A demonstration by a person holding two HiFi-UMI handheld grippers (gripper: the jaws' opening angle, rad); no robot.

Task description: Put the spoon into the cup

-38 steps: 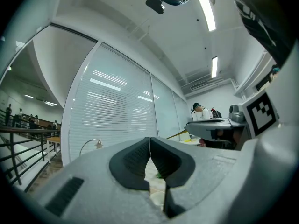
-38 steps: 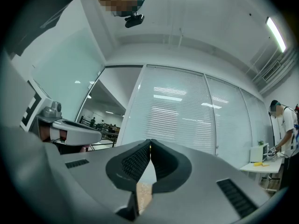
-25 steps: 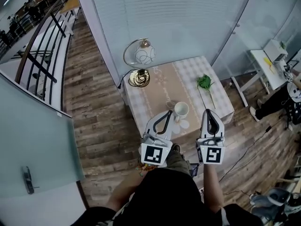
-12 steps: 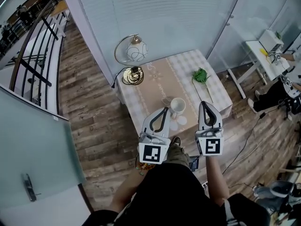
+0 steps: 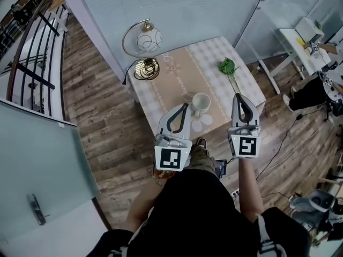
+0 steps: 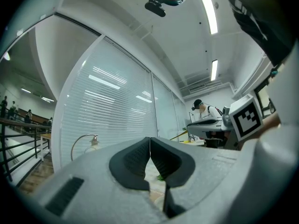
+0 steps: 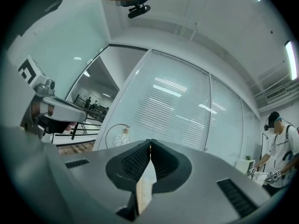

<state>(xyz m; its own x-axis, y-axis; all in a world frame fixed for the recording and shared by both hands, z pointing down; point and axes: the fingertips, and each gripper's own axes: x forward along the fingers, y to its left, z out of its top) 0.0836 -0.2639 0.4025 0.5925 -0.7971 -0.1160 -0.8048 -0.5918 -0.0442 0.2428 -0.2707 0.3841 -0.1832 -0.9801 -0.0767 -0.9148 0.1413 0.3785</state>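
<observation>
Only the head view looks down on the counter point(image 5: 161, 98): a white cup point(image 5: 201, 103) stands on the tan runner point(image 5: 179, 71) near the near edge, between the left gripper point(image 5: 185, 107) and the right gripper point(image 5: 237, 97). Whether anything lies in the cup is too small to tell, and the spoon cannot be made out. A lamp point(image 5: 142, 48) stands at the far left corner, and a green sprig point(image 5: 229, 67) lies by the right edge. The gripper views look level toward the slatted glass wall instead. The left gripper point(image 6: 150, 139) has its jaws pressed together on nothing, and so has the right gripper point(image 7: 150, 142). Each view also catches the lamp point(image 6: 91, 141) point(image 7: 122, 133) and a person point(image 6: 202, 110) point(image 7: 278, 141) at a desk. Faint writing on the runner is unreadable.
</observation>
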